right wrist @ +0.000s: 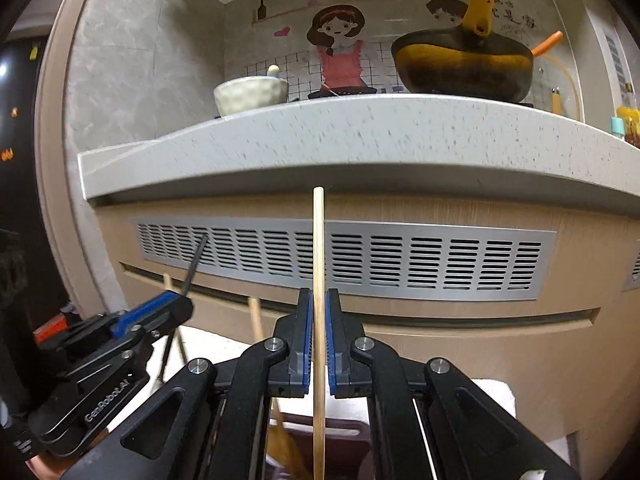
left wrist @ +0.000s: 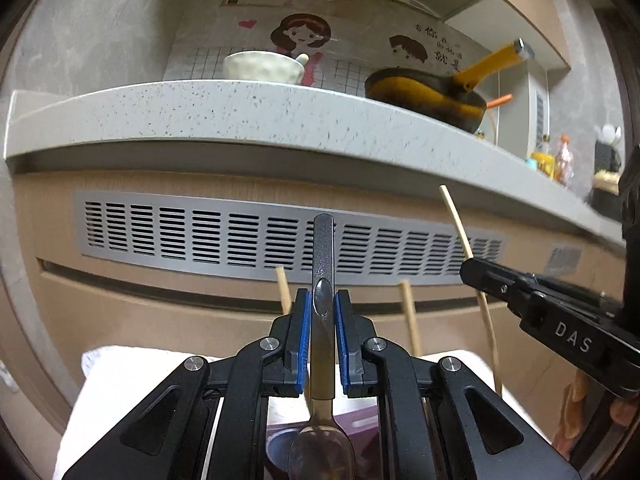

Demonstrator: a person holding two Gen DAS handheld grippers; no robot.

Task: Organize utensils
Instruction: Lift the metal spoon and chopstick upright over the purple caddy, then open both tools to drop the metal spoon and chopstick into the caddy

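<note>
We note the left gripper with its fingers closed on a metal spoon, handle pointing up, bowl hanging below. The right gripper grips a wooden chopstick, long axis likewise upright. Both utensils sit below the bench edge, above a white container holding further chopsticks. We judge lowering them tip-first comes next.

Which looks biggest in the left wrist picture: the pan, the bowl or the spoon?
1. Spoon, but it is nearest the camera, so this is unsure.
2. Pan.
3. Bowl.
</note>
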